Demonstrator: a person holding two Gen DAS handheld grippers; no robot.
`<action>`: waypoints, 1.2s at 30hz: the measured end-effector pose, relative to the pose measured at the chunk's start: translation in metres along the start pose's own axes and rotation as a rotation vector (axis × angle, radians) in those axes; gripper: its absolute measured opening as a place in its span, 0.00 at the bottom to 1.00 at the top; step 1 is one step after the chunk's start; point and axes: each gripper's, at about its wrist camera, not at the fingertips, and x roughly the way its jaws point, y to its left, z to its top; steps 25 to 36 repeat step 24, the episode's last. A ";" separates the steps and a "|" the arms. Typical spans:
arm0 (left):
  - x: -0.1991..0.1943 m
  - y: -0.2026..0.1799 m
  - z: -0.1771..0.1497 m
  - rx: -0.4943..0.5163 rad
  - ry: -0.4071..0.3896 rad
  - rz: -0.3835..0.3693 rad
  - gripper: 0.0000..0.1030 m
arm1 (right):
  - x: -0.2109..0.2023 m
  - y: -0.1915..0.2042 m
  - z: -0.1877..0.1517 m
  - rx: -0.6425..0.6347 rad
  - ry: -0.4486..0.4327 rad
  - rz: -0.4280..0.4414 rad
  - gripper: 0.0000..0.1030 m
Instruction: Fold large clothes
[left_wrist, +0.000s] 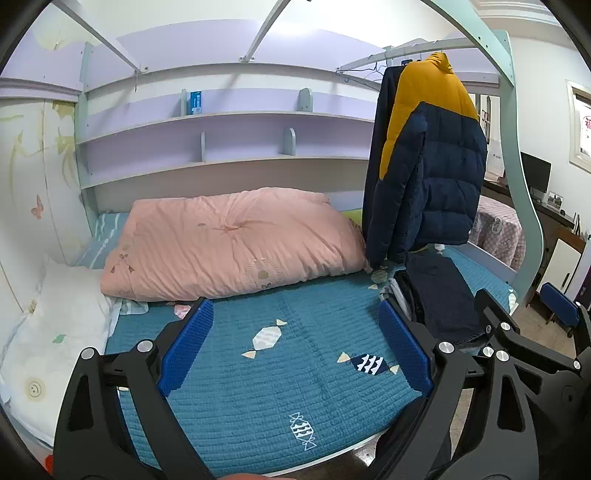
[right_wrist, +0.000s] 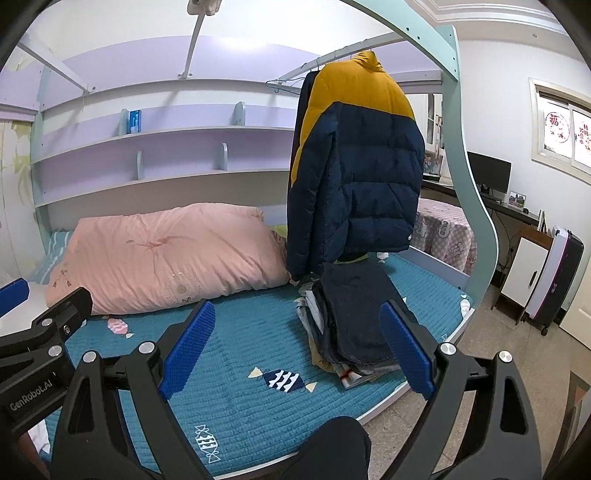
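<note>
Clothes for folding sit in two places on the bed. A navy and mustard puffer jacket (right_wrist: 354, 177) hangs from a rail (right_wrist: 332, 55) under the upper bunk, on the far right side, its hem just above the mattress. Below it, on the right half of the teal quilted bedspread (right_wrist: 240, 369), lies a stack of folded clothes (right_wrist: 351, 325) with a dark denim-like piece on top and paler layers showing at its near edge.

The left gripper (left_wrist: 295, 354) hovers over the near middle of the bedspread with its blue pads (left_wrist: 188, 350) spread wide and nothing between them. The right gripper (right_wrist: 295, 350) is likewise wide open and empty; its right finger overlaps the near right edge of the stack in its own view, though whether it touches the cloth cannot be told. In the right wrist view the left gripper's black body appears at the left edge.

A pink duvet (left_wrist: 232, 240) is bunched at the far side of the bed, with a white pillow (left_wrist: 55, 332) to its near left. Lilac shelves (left_wrist: 221, 140) run along the far wall, a small blue box (left_wrist: 195, 102) standing on the upper one. To the far right stand a desk with a dark monitor (right_wrist: 489, 173) and a suitcase (right_wrist: 554, 280) on the tiled floor.
</note>
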 end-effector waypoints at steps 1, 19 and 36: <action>0.000 0.000 -0.001 -0.001 -0.001 0.002 0.89 | 0.001 0.000 0.000 -0.002 0.000 0.001 0.85; 0.007 -0.001 -0.002 -0.001 0.012 0.020 0.89 | 0.011 -0.005 -0.001 -0.017 0.018 0.013 0.85; 0.008 -0.001 -0.003 0.000 0.013 0.020 0.89 | 0.011 -0.005 -0.001 -0.018 0.021 0.012 0.85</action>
